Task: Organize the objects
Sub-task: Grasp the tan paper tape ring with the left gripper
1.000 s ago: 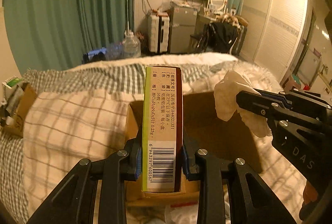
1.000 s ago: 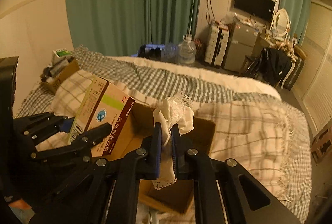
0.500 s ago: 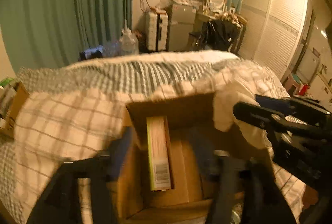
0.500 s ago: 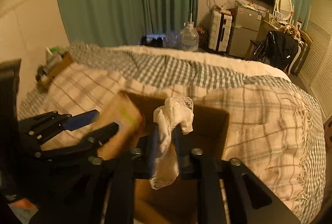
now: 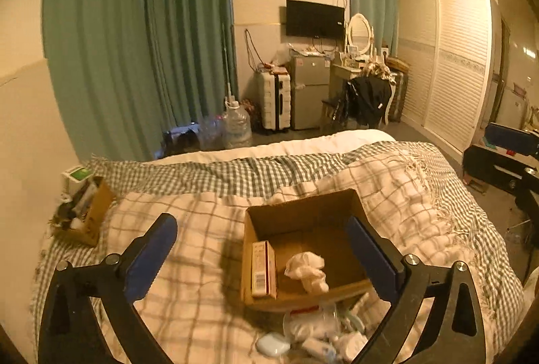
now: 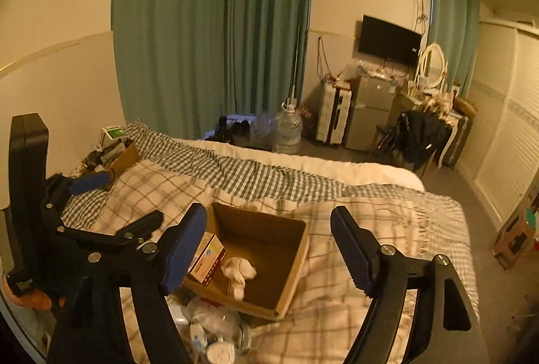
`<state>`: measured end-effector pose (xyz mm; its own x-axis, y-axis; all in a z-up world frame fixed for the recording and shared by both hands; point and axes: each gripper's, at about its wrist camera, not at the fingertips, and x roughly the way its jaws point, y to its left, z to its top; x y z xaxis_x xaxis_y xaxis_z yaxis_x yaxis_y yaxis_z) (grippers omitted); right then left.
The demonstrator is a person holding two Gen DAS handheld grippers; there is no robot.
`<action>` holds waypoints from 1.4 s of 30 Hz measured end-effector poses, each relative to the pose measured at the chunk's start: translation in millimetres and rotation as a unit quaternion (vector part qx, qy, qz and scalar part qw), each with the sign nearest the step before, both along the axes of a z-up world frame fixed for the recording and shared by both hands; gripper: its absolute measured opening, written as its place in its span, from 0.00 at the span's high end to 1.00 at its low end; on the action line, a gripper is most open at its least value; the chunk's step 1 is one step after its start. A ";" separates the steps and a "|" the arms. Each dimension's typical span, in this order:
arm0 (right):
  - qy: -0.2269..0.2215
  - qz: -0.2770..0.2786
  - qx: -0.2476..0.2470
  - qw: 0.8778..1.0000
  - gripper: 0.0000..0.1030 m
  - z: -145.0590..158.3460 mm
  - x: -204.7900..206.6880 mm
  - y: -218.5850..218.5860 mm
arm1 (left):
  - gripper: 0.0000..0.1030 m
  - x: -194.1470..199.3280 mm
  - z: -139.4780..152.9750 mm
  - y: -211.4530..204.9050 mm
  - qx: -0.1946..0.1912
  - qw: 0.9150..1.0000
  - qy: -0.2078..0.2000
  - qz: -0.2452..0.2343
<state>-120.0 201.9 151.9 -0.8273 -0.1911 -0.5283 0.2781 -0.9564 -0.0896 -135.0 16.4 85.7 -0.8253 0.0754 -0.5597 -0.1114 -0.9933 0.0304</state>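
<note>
An open cardboard box [image 5: 303, 215] sits on the plaid bed cover; it also shows in the right wrist view [image 6: 289, 269]. Inside it a medicine box [image 5: 263, 269] stands on edge at the left and a crumpled white cloth [image 5: 308, 269] lies beside it. Both also show in the right wrist view: the medicine box [image 6: 208, 259] and the cloth [image 6: 237, 271]. My left gripper [image 5: 261, 246] is open and empty, raised above the box. My right gripper [image 6: 267, 236] is open and empty, also above the box. The left gripper [image 6: 116, 205] shows at the left of the right wrist view.
Several small white items and a clear cup [image 5: 313, 330] lie on the bed in front of the box. A second cardboard box [image 5: 86, 212] full of items sits at the bed's left edge by the wall. Water jugs [image 5: 235, 124] stand on the floor beyond the bed.
My left gripper let go of the medicine box and my right gripper let go of the white cloth; both now lie in the cardboard box. Both grippers opened wide and rose away.
</note>
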 end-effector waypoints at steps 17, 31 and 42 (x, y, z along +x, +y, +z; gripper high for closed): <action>-0.062 -0.024 0.078 0.995 0.21 -130.1 79.2 -3.6 | 0.00 81.6 -136.3 3.5 0.009 0.995 -0.092 0.045; -0.149 -0.034 0.064 0.986 0.21 -208.7 51.2 12.3 | 0.00 88.7 -237.2 36.7 -0.016 0.980 -0.197 -0.036; -0.164 -0.038 0.062 0.984 0.21 -222.3 48.9 7.1 | 0.15 76.0 -252.1 49.3 -0.042 0.977 -0.203 -0.050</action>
<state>-71.1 209.0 -70.4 -0.6174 -0.0527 -0.7849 0.2403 -0.9627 -0.1244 -59.1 65.8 -166.4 -0.5241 0.0836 -0.8476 -0.2272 -0.9728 0.0445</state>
